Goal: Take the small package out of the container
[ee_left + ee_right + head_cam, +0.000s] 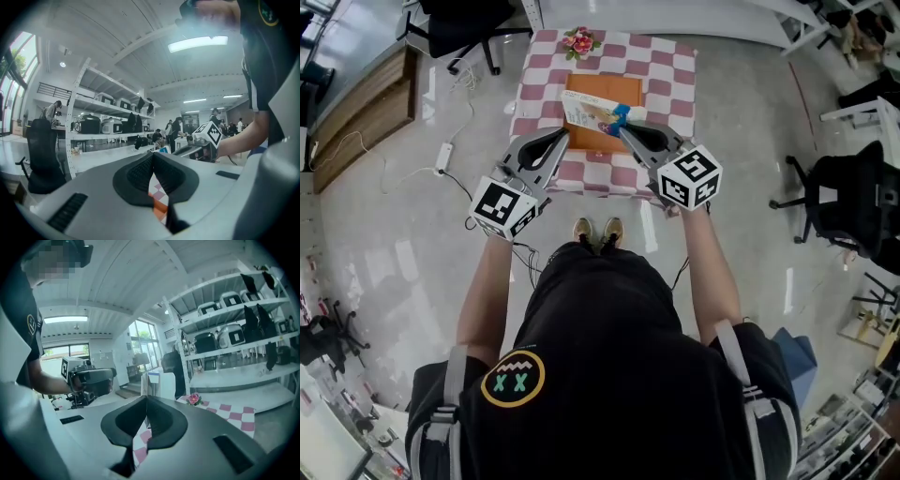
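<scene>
The small package (592,112), a flat white pack with a blue corner, is lifted above the orange container (605,89) on the checked table (667,70). My right gripper (622,128) is shut on its near right corner. In the right gripper view the package (157,383) stands edge-on between the closed pads of my right gripper (146,398). My left gripper (565,134) hovers at the container's near left corner, shut with nothing in it. The left gripper view shows the left gripper's (153,154) pads meeting, the orange container (161,206) below them and the package's blue corner (164,149) beyond.
A pink flower (579,41) sits at the table's far edge. A power strip with cable (443,155) lies on the floor to the left, by a wooden bench (356,112). An office chair (848,202) stands to the right. Shelving with appliances (234,341) runs behind.
</scene>
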